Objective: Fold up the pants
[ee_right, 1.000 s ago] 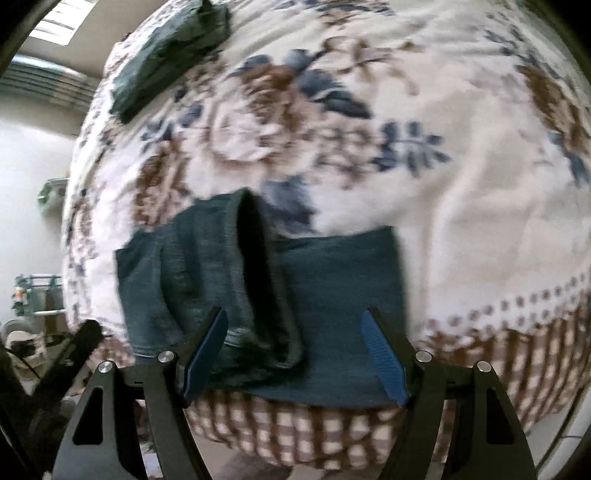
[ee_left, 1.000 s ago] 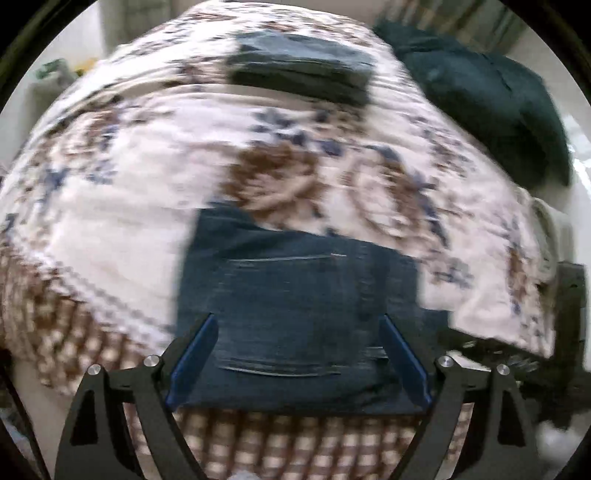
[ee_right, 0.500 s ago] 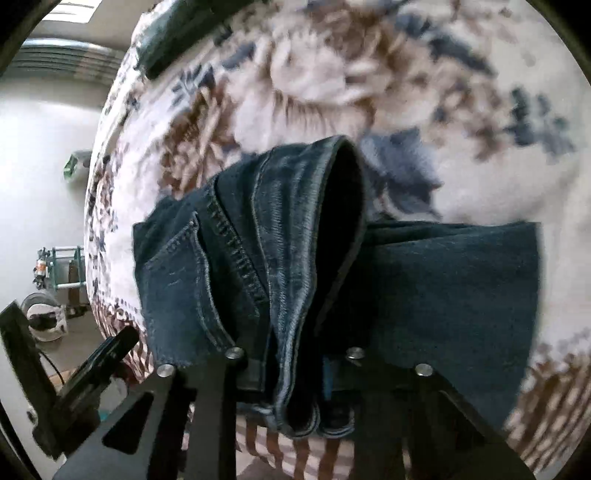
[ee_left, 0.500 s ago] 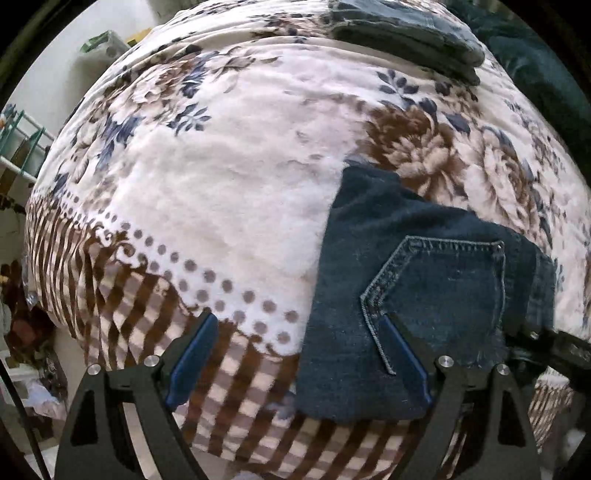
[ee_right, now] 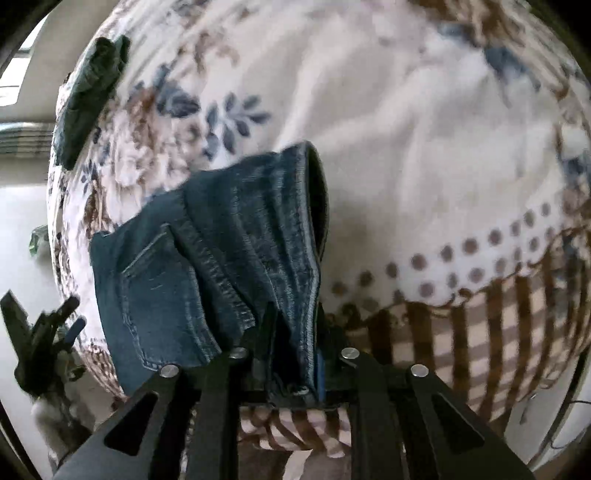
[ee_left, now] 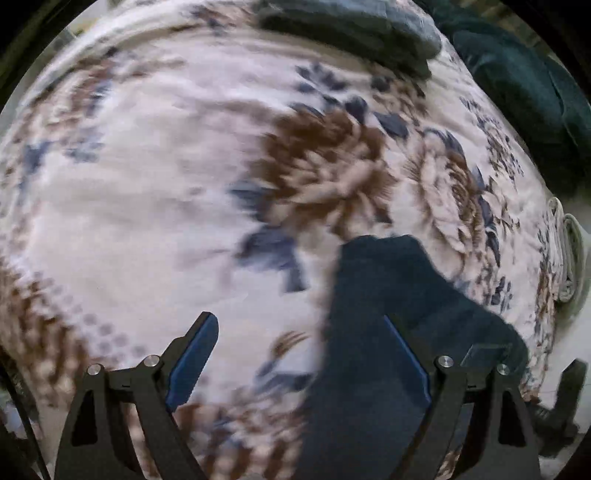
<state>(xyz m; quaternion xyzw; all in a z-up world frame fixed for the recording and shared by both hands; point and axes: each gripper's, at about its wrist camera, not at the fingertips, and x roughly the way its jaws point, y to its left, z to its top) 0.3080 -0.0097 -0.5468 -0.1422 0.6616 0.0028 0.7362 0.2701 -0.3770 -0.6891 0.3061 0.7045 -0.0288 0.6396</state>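
Observation:
Dark blue jeans (ee_right: 221, 240) lie partly folded on a floral blanket (ee_right: 424, 147), back pocket showing at the left. My right gripper (ee_right: 295, 332) pinches a raised, bunched fold of the denim; its jaws are opening slightly, with the cloth still pressed between the pads. The left wrist view is blurred. In it the jeans (ee_left: 369, 280) appear as a dark shape at lower right. My left gripper (ee_left: 298, 317) hangs wide open just above the bed. Its right finger is over the jeans' left edge, its left finger over bare blanket, and nothing is gripped.
A folded stack of dark clothes (ee_left: 351, 33) sits at the far side of the bed, with a dark green cloth (ee_left: 517, 92) beside it. The blanket's brown checked border (ee_right: 480, 332) marks the near bed edge, and floor lies beyond it.
My right gripper went from open over the jeans to pinched on a bunched fold, now lifted off the blanket. The left gripper, still open, moved lower and closer to the bed.

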